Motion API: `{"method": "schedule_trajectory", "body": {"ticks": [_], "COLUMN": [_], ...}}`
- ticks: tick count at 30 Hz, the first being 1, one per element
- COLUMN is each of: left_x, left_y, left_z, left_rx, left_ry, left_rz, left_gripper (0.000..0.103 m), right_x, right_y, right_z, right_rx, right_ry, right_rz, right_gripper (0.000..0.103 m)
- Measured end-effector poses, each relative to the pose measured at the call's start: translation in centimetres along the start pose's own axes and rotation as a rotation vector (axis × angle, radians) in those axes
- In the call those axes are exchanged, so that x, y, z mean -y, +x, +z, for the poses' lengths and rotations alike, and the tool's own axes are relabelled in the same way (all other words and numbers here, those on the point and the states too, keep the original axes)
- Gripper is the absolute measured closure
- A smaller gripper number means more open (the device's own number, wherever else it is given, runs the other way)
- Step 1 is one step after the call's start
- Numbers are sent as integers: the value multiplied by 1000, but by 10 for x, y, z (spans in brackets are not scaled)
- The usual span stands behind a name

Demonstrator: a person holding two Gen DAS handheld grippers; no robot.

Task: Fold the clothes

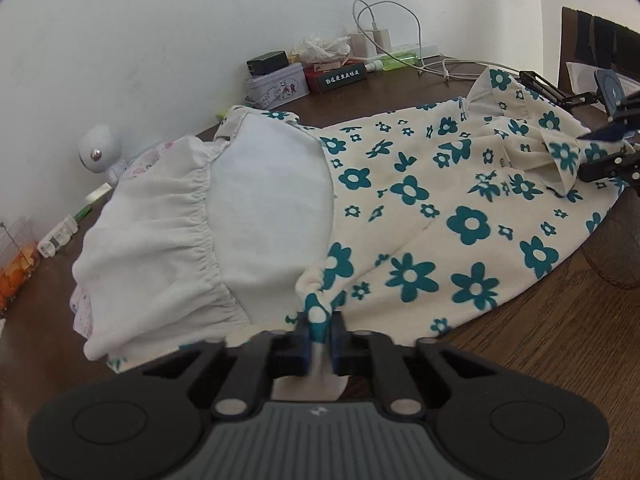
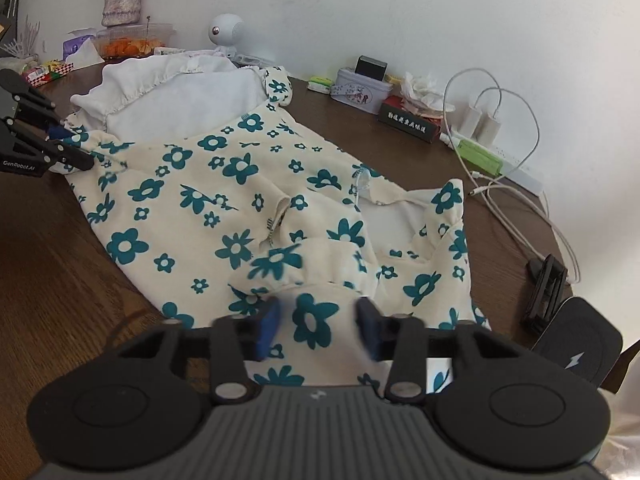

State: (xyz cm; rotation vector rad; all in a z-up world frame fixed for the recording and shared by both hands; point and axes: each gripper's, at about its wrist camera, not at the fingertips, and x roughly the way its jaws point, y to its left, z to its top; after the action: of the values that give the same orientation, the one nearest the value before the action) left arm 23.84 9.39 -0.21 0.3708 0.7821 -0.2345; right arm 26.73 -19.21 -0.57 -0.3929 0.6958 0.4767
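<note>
So the left tongs [image 1: 320, 336] are clamped on the near hem of the flower-print top [image 1: 440, 208], while the right tongs [image 2: 318, 328] sit spread with a puffy fold between the pads, not visibly squeezing it. The top lies along the table [image 1: 560, 340] front edge, its long axis running from one tong to the other, so each hand has its own end. I'd guess the fold goes toward the wall-side edge.
</note>
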Motion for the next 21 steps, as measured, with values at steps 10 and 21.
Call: {"method": "schedule_trajectory", "body": {"ticks": [10,21], "left_x": [2,38], "left_y": [-96,-101], "left_z": [-40,-83], "left_rx": [213,62], "left_ry": [-58,10], "left_rz": [-29,-146], "left_gripper": [98,98], "right_x": [4,-9], "right_y": [-80,-109], "right_z": [-36,-95], "right_rx": [164,19], "right_ry": [7,28], "right_rz": [81,158], "right_gripper": [101,100]}}
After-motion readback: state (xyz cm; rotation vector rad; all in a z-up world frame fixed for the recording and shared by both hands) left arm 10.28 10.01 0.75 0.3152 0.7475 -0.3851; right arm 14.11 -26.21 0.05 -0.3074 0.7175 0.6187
